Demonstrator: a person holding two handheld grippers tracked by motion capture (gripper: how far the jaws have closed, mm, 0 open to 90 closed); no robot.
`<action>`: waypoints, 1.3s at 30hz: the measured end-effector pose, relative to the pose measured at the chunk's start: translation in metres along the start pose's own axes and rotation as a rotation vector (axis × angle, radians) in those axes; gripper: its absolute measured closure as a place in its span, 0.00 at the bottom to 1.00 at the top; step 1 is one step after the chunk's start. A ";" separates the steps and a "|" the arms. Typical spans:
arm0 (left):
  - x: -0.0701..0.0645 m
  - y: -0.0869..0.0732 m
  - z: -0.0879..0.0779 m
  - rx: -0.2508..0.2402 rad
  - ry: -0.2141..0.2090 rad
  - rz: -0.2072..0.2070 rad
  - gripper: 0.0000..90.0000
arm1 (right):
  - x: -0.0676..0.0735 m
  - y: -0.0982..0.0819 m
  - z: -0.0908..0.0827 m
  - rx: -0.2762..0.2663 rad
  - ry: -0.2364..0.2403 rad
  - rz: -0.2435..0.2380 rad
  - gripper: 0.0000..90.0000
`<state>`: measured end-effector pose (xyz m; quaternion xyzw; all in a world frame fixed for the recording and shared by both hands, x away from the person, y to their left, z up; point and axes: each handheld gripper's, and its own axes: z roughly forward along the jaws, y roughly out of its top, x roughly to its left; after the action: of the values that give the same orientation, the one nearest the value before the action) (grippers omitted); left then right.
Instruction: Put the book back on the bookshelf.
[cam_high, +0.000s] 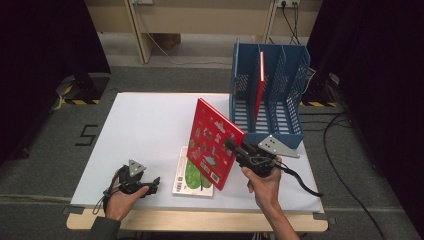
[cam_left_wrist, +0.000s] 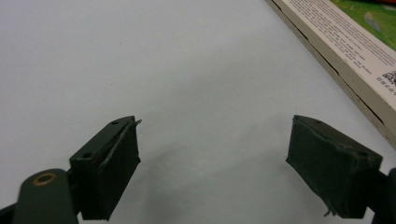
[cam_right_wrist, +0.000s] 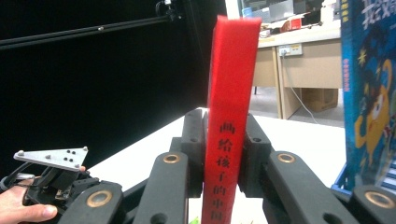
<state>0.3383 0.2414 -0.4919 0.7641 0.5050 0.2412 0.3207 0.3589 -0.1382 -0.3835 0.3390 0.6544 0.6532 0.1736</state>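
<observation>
A red picture book (cam_high: 214, 142) stands tilted above the table's middle, and my right gripper (cam_high: 231, 145) is shut on its right edge. In the right gripper view the red spine (cam_right_wrist: 232, 93) rises upright between the two black pads, which press on it from both sides. A second book (cam_high: 192, 178) with a green cover lies flat on the white table beneath the red one. My left gripper (cam_high: 154, 185) rests low at the table's front left, open, with bare tabletop between its jaws (cam_left_wrist: 212, 154). The flat book's edge (cam_left_wrist: 345, 56) lies to its right.
A blue slotted file rack (cam_high: 287, 95) stands at the table's back right with a red book (cam_high: 260, 82) upright in one slot. A blue-covered book (cam_right_wrist: 369, 93) shows at the right. Desks and cables lie beyond the white table (cam_high: 145, 130).
</observation>
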 end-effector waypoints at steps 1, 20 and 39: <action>0.000 0.000 0.000 0.001 0.000 0.000 0.17 | 0.000 -0.001 0.001 0.008 -0.001 -0.016 0.84; 0.001 0.000 0.001 0.000 -0.007 0.002 0.17 | 0.004 -0.013 0.022 0.072 0.027 -0.112 0.87; 0.000 -0.001 0.002 0.008 -0.011 0.009 0.18 | 0.002 -0.023 0.027 0.114 0.063 -0.085 0.82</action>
<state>0.3387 0.2408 -0.4934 0.7689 0.5008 0.2364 0.3196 0.3702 -0.1151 -0.4082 0.2998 0.7095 0.6172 0.1607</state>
